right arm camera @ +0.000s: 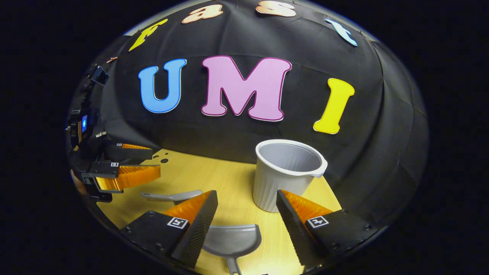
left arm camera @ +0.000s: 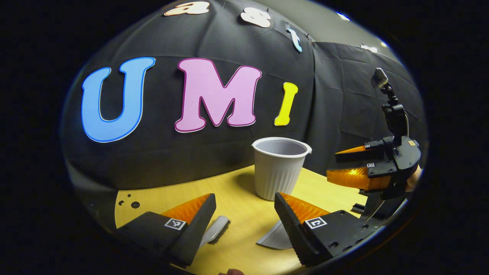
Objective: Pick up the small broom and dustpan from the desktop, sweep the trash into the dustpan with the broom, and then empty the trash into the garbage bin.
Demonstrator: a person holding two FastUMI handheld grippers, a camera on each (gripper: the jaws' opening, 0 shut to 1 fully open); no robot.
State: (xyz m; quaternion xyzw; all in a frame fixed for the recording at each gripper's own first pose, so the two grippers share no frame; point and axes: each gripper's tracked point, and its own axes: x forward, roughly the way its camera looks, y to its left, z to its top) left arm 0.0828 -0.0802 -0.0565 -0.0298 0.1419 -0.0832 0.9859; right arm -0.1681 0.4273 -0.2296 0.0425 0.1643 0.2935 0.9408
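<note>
In the left gripper view, the left gripper [left arm camera: 244, 217] was held low over the yellow wooden surface [left arm camera: 244, 191] with its fingers spread wide and nothing between them. The small white broom [left arm camera: 215, 230] was seen lying flat on the surface just beside the inner edge of the left-hand finger, partly hidden by it, and a grey corner of the dustpan [left arm camera: 276, 237] was seen against the right-hand finger. The ribbed white garbage bin [left arm camera: 280, 167] was found standing upright farther back, near the black cloth wall. At the right of that view the right gripper [left arm camera: 353, 164] was seen raised above the surface, its orange fingers apart. In the right gripper view, the right gripper [right arm camera: 246, 219] was likewise held released and empty, with the grey dustpan [right arm camera: 233, 238] lying on the surface [right arm camera: 198, 172] between and below its fingers, handle toward the camera. The garbage bin [right arm camera: 286, 173] was seen upright just behind the right-hand finger. The broom [right arm camera: 172, 196] was seen lying to the left, near the left gripper [right arm camera: 149, 162], whose fingers were parted.
</note>
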